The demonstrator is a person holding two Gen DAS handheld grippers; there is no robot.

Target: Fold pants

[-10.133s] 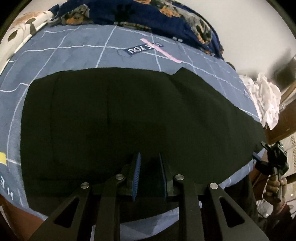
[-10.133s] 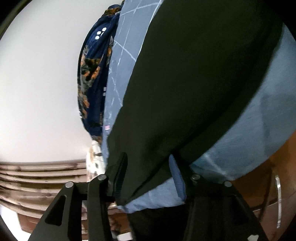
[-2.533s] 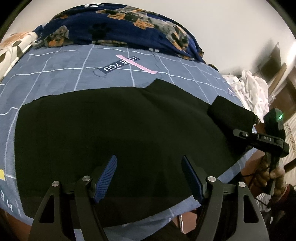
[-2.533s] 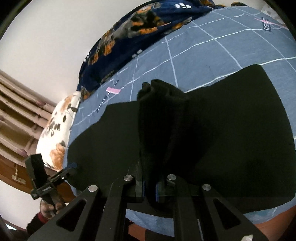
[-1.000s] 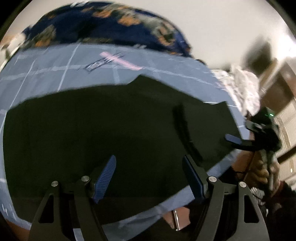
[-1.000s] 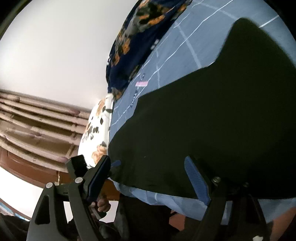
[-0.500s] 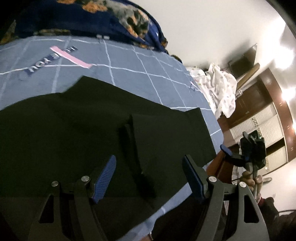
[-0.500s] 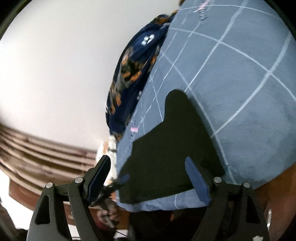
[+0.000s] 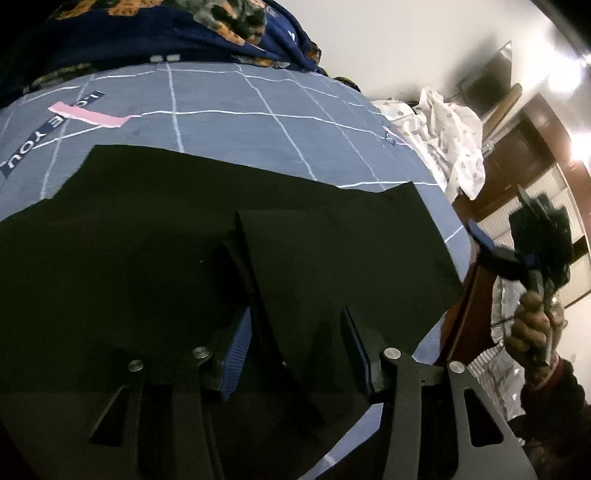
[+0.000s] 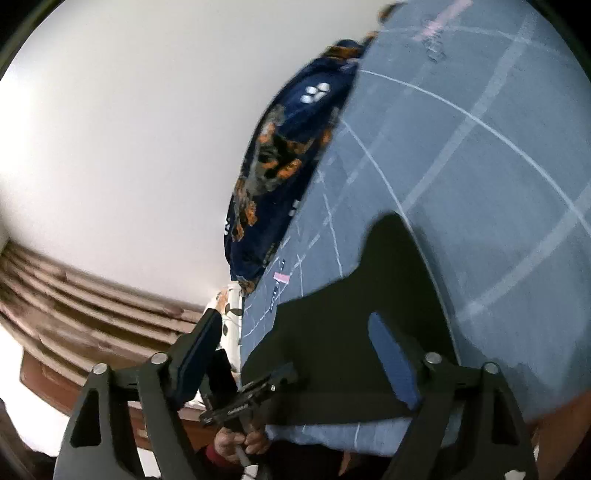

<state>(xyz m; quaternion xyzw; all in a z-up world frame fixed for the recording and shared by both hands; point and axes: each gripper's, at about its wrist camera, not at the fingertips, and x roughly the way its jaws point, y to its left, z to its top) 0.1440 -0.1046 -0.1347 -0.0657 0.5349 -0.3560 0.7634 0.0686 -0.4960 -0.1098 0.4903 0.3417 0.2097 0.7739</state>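
- While the black pants [image 9: 155, 258] lie flat on the grid-patterned bedsheet [image 9: 258, 122], one end is already folded over, its edge running from 12 toward 6 o'clock between your left gripper [image 9: 295, 354] fingers.
- Your left gripper is released and grasps nothing; its spread jaws straddle that edge, probably so you can pinch the doubled layer.
- Your right gripper [image 10: 295, 362] is likewise released and empty, held off the bed at 3 o'clock in the left view, probably to keep clear of the cloth.
- The pants are cut off at 9 o'clock, so their far end is hidden.
- Black-on-black layers make the layer count hard to judge; the right view is motion-blurred.
- A dark patterned blanket [image 9: 159, 33] lies at 12 o'clock.
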